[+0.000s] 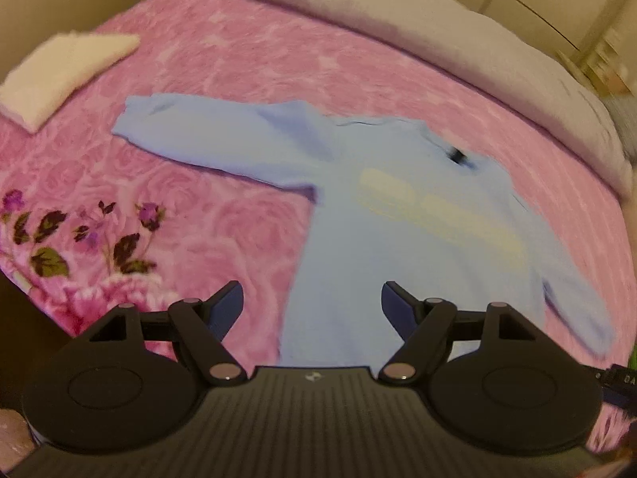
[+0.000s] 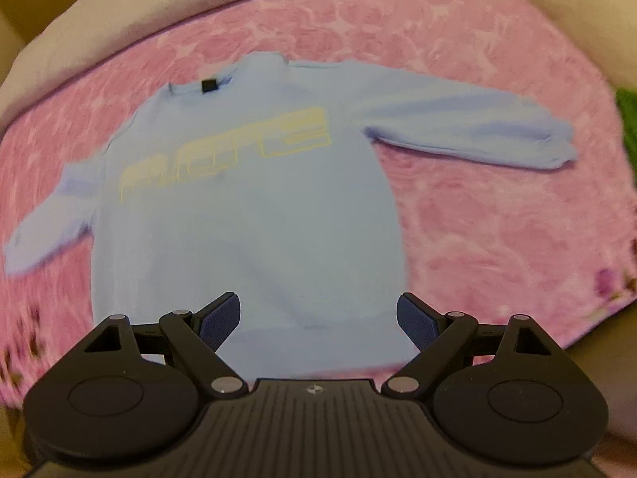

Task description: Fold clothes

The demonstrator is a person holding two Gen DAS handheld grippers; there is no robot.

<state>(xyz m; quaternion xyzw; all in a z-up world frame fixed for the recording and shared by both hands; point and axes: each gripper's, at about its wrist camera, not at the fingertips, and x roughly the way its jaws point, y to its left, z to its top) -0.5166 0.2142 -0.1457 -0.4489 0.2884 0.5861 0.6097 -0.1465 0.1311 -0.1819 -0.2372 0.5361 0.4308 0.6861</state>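
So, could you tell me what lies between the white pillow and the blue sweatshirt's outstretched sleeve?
Only bare pink blanket lies between the white pillow and the sweatshirt sleeve cuff; the left wrist view shows this.

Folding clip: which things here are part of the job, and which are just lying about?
Job: light blue sweatshirt, spread flat; left tongs and right tongs, both open, empty.

Lying about: white pillow, pink floral blanket, green item at the edge.
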